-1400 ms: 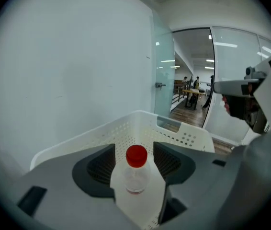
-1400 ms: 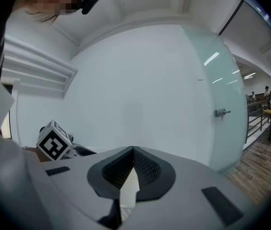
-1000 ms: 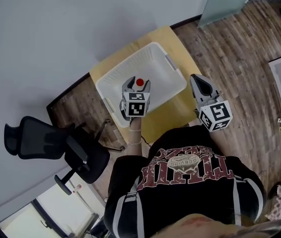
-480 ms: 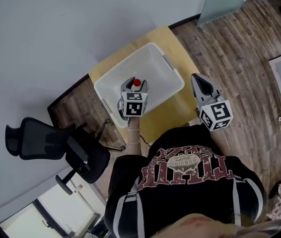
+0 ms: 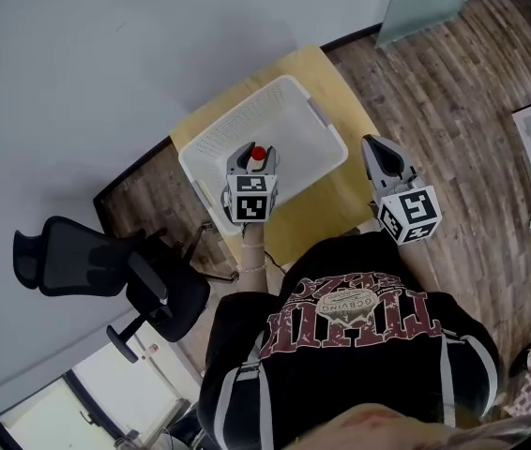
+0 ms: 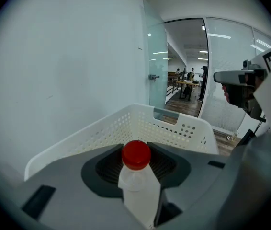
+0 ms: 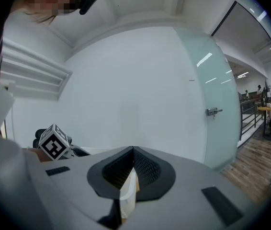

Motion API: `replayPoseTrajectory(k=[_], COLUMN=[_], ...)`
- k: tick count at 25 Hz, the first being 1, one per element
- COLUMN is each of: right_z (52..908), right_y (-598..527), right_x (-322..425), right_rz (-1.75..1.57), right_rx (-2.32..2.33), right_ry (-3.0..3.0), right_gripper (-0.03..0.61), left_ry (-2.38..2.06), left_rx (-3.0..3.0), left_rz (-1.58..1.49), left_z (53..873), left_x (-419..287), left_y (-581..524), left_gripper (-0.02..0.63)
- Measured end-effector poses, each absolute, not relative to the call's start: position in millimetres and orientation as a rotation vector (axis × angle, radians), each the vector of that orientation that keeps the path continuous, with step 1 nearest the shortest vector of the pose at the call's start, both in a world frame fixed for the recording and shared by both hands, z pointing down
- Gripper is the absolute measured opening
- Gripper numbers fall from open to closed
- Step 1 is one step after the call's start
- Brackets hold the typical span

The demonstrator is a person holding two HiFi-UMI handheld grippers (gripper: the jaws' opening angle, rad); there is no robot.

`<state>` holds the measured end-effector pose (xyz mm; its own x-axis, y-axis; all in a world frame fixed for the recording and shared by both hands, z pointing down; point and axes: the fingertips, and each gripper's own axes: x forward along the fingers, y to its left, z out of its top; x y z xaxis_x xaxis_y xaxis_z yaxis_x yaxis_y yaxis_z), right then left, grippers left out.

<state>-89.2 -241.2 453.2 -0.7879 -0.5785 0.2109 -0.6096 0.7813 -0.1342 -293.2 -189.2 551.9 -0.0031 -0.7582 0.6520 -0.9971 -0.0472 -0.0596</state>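
We find all three views bright, with even indoor light and no hard shadows. Both gripper views are bent by a fisheye lens and closed in a black ring at the edges. Small glare streaks lie on the glass door (image 7: pixel 207 99) at 2 o'clock in the right gripper view. The left claw (image 6: pixel 136 164), near the lens, looks slightly soft. The head view is sharp.

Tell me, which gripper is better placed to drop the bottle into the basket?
Left, probably. The left gripper is shut on the bottle right above the white basket; the right gripper is shut, empty, off beside it.
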Motion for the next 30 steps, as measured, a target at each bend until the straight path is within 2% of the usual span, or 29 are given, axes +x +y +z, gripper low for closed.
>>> replayPoseTrajectory(k=[30], right_z=[447], right_y=[-226], right_x=[-96], right_rz=[0.270], right_rx=[0.865], right_ry=[-2.867], right_gripper=[0.017], left_ry=[-1.837], left_rx=[2.111], left_rz=[0.555], left_z=[420], left_x=[-242], left_y=[-176], left_gripper=[0.184])
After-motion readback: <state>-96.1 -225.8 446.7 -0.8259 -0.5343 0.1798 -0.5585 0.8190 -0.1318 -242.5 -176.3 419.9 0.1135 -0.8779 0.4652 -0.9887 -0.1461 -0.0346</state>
